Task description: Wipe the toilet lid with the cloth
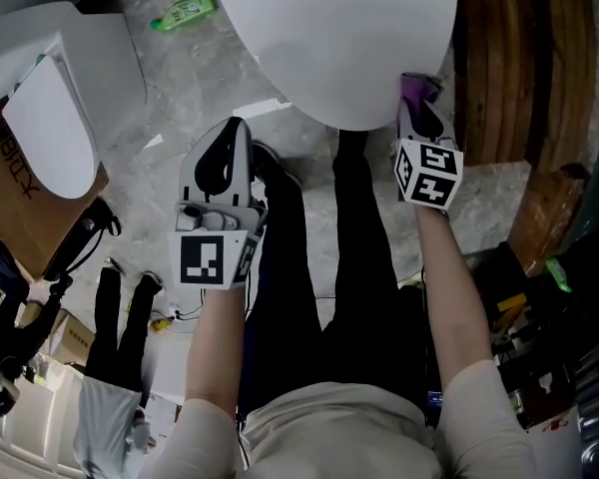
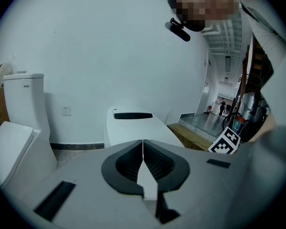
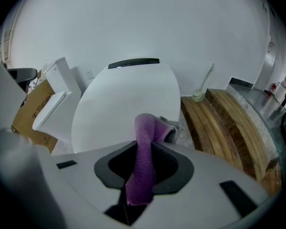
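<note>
Right gripper view: purple cloth point(image 3: 144, 166) is pinched between the jaws of the R gripper point(image 3: 149, 144). One end hangs down toward the camera; the other sticks up past the jaw tips w/ a grey side showing. Behind it lies the toilet lid point(image 3: 128, 99), white and flat, w/ a dark strip at its far end.

Head view: cloth point(image 1: 419, 90) sits at the near right edge of the toilet lid point(image 1: 329, 38); can't tell if it touches. R gripper point(image 1: 419, 118) points at that edge, marker cube toward the person.

L gripper point(image 1: 227, 153) hangs just off the lid's near edge, over the grey floor point(image 1: 180, 118), apart from the lid. Left gripper view: L gripper point(image 2: 143, 143) has its jaws pressed together w/ nothing between them.

Wooden platform point(image 1: 504, 68) runs along the toilet's right side. In the right gripper view a brush point(image 3: 200, 93) stands at the platform's far end, by the wall.

Left of the lid:
- A second toilet point(image 1: 60, 108), w/ a cardboard box point(image 1: 15, 203) beside it.
- A green bottle point(image 1: 185, 10) lying on the floor near the lid's left edge.
</note>
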